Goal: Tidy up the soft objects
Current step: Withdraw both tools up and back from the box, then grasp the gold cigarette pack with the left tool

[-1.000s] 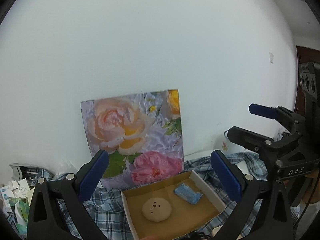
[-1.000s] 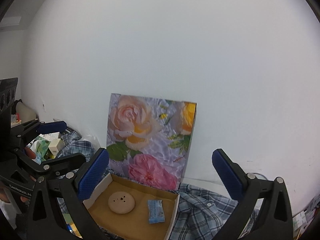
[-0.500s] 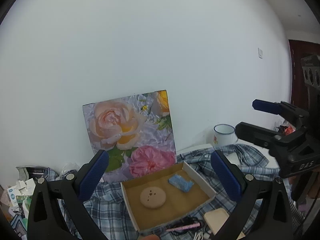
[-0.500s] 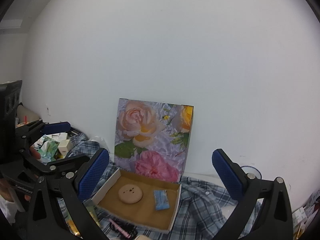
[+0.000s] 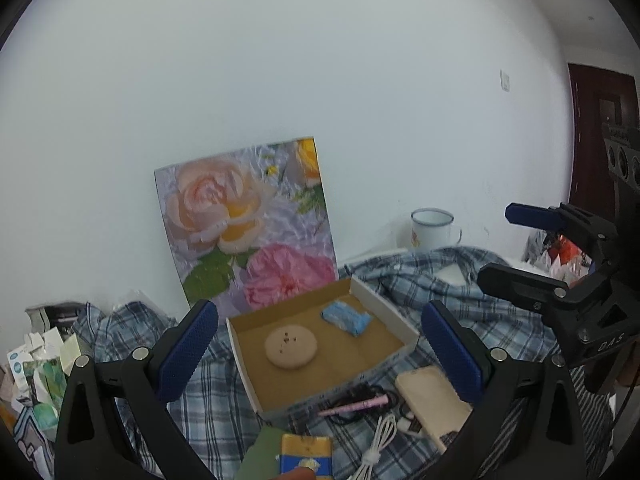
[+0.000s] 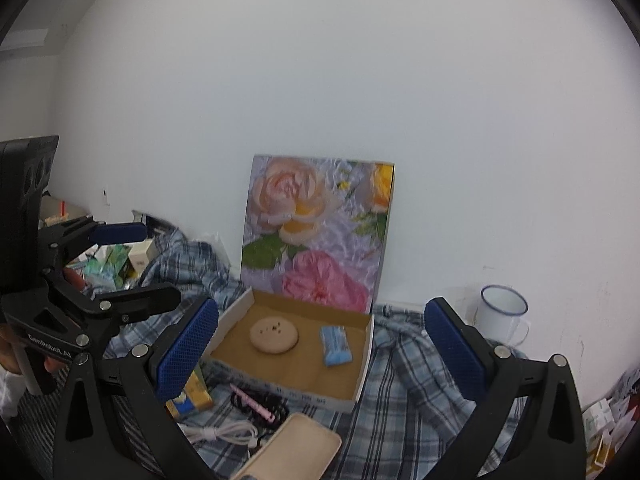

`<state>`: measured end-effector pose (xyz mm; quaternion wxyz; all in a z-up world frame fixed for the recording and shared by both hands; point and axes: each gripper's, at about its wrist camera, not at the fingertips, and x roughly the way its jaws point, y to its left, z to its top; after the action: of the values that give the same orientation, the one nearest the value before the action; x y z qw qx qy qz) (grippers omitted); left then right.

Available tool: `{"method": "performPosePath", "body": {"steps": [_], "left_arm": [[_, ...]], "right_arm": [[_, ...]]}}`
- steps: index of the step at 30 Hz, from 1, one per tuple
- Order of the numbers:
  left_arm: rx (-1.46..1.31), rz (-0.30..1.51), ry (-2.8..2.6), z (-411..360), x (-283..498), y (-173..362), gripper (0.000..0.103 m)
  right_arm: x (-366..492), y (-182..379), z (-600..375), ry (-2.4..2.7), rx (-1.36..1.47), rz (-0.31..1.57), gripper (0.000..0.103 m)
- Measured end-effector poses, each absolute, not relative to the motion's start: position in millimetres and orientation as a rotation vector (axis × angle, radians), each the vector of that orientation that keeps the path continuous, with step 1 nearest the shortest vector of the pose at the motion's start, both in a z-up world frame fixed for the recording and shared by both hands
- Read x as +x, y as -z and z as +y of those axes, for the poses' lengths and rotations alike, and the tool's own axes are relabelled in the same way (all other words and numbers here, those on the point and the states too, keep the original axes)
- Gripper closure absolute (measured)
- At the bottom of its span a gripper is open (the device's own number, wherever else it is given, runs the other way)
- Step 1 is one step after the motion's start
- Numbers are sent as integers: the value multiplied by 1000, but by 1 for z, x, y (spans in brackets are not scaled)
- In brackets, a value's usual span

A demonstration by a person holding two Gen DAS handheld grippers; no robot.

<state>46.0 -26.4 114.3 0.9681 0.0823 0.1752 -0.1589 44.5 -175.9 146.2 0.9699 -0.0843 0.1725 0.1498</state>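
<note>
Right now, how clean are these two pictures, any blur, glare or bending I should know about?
Left wrist view: fisheye bending curves the wall and door, corners go black, light is soft and even with no glare, and the cardboard box is fairly sharp. Right wrist view: same bending and dark corners; the left gripper at the left edge looks slightly smeared, and the enamel mug is soft.

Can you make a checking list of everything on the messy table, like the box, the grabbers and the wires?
Surface: plaid cloth, rumpled.
Job's things: open box holds a round tan pad and a blue packet, apart from each other.
Clutter: pink pen, beige case, yellow carton, mug, small boxes.
Grippers: left gripper and right gripper both open, holding nothing, above the cloth.
Cables: white cable and a dark cord in front of the box.
Surroundings: flower picture leaning on a white wall.
</note>
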Motion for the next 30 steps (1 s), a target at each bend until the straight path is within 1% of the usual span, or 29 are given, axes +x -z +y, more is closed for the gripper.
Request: {"method": "performPosePath", "body": {"steps": [16, 30], "left_arm": [[173, 528, 314, -16, 60, -44, 0], [191, 698, 242, -3, 73, 10, 0]], "right_arm": [[52, -75, -186, -349, -168, 512, 0], [64, -33, -191, -393, -135, 627, 0]]}}
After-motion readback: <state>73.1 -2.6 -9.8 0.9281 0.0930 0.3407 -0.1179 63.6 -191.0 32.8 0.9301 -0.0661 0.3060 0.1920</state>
